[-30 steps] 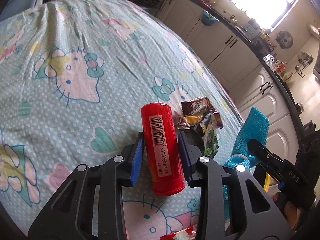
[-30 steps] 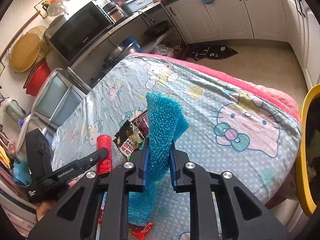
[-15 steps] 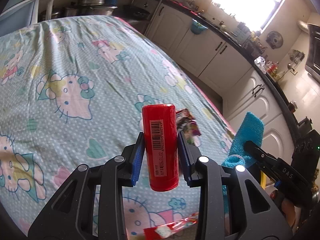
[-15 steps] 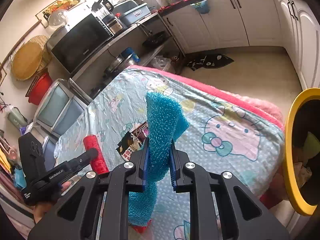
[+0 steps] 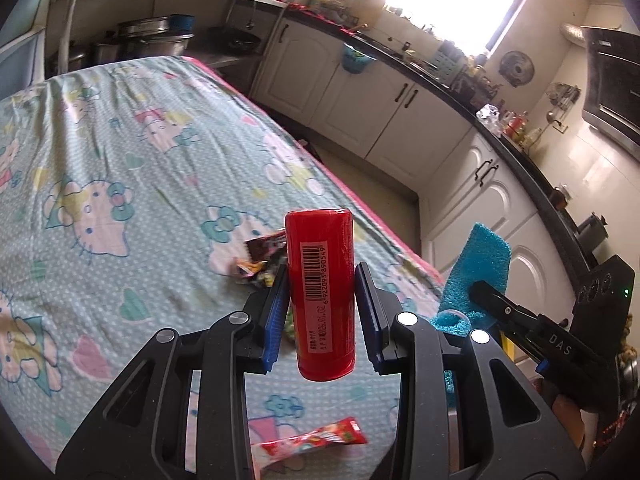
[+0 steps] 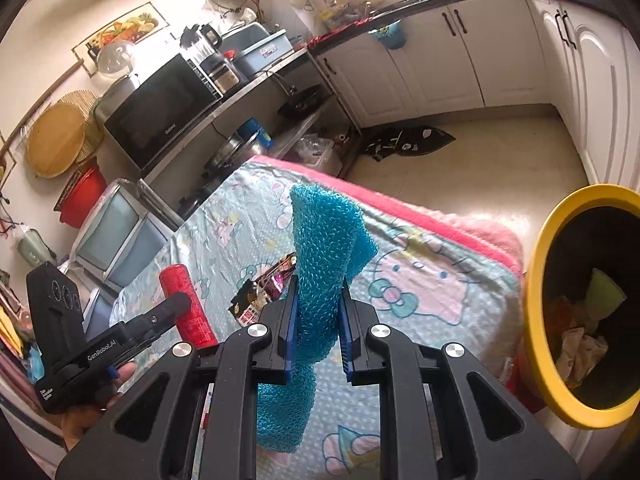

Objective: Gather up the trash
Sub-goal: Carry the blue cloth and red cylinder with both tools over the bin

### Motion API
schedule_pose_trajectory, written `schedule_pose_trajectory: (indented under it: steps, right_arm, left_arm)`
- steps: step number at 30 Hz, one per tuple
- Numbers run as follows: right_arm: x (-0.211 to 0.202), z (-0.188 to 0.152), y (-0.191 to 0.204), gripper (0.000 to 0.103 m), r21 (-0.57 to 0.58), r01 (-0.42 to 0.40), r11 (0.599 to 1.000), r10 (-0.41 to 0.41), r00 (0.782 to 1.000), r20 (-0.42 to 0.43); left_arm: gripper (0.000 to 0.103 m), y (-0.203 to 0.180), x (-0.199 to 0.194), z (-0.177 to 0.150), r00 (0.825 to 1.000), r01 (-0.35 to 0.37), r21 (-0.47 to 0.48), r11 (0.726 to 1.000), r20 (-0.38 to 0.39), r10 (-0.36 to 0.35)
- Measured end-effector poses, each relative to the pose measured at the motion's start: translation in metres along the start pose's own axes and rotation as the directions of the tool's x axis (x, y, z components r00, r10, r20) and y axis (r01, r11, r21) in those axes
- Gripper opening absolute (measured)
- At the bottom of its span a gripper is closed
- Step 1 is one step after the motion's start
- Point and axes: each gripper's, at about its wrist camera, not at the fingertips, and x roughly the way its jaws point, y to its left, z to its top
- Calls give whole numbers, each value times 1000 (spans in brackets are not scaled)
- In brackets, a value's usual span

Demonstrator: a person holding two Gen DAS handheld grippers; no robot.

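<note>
Between left fingers (image 5: 276, 312): red can (image 5: 321, 292).

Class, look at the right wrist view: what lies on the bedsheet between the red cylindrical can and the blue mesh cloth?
A small pile of dark snack wrappers lies between the red cylindrical can and the blue mesh cloth, seen in the right wrist view.

A table (image 5: 120, 152) covered in a pale teal Hello Kitty cloth fills the space under both tools, its pink edge (image 6: 400, 204) running along the far side beyond the right tool. Just ahead of the left tool's tips lies a small heap of dark snack wrappers (image 5: 260, 258), the same heap (image 6: 264, 296) sitting just left of the right tool's tips. Closer in, beneath the left tool's body, a red candy wrapper (image 5: 316, 442) lies flat on the cloth.
</note>
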Motion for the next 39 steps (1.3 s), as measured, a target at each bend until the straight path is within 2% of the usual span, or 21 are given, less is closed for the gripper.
schedule_pose_trajectory:
  steps: [10, 23, 33, 39]
  right_arm:
    - [-34, 7, -23, 17, 22, 40, 999, -42, 997, 70]
    - [-75, 16, -64, 17, 102, 103, 989, -118, 980, 158]
    - [-102, 21, -93, 17, 157, 156, 975, -187, 960, 210]
    - [-120, 22, -108, 17, 183, 197, 963, -239, 940, 244]
  left_arm:
    - [26, -41, 10, 4, 998, 57, 54, 997, -4, -57]
    - [26, -96, 29, 11, 992, 126, 146, 981, -26, -124]
    - [26, -137, 43, 9, 986, 169, 210, 963, -48, -163]
    - [26, -159, 51, 6, 980, 200, 242, 949, -63, -190]
